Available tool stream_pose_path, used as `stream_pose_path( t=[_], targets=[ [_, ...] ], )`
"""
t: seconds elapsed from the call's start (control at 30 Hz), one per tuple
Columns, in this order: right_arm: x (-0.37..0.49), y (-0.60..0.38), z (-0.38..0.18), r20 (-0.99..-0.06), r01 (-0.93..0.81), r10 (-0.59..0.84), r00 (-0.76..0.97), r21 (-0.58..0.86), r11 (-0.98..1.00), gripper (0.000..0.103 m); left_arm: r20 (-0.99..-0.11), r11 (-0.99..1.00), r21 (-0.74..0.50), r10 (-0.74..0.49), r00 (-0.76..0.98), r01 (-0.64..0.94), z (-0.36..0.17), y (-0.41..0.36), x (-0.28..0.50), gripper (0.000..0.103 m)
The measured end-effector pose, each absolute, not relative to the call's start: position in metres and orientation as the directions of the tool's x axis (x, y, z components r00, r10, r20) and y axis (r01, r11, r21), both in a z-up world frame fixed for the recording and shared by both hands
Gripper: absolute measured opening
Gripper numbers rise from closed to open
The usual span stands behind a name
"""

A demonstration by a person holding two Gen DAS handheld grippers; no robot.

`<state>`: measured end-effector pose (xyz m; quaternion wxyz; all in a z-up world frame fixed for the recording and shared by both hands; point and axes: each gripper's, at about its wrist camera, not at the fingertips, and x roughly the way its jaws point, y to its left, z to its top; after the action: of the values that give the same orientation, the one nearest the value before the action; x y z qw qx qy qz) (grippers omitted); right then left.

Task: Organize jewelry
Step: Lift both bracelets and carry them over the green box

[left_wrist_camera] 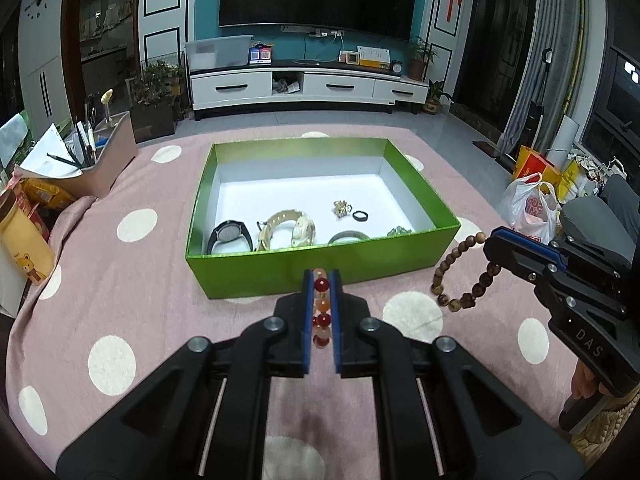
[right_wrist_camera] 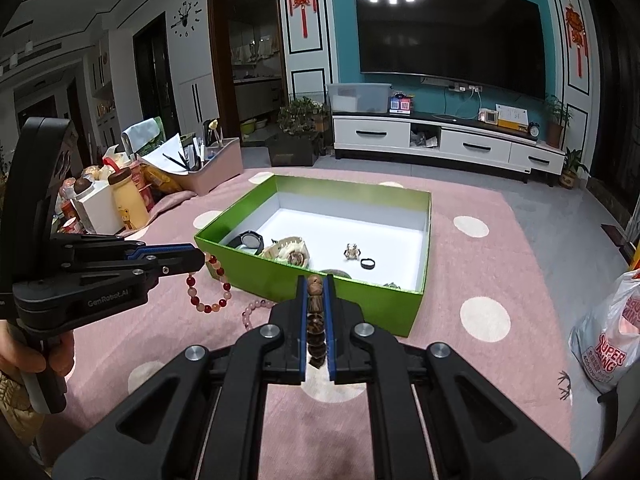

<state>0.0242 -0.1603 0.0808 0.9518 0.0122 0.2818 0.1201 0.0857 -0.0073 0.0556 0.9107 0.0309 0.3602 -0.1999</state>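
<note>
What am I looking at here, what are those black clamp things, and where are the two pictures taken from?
They are hand-held grippers, one in each of a person's hands, each with a camera looking along its two fingers. One picture is from the left gripper, the other from the right gripper; each also shows the other from the side. The left is shut on a red and orange bead bracelet, the right on a brown wooden bead bracelet. Ahead, on a pink spotted cloth, sits an open green box holding watches and small jewelry. A pale pink bracelet lies on the cloth beside the box.
</note>
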Motion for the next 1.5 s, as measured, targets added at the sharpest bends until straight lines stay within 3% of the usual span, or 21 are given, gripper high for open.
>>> stream_pose_path(
  t=[1.5],
  targets=[
    [0.102, -0.177, 0.111, -0.485, -0.197, 0.217, 0.847, 0.093, 0.976, 0.007, -0.649, 0.929, -0.07, -0.32, 0.69, 0.364, 0.086, -0.034, 0.185, 0.007]
  ],
)
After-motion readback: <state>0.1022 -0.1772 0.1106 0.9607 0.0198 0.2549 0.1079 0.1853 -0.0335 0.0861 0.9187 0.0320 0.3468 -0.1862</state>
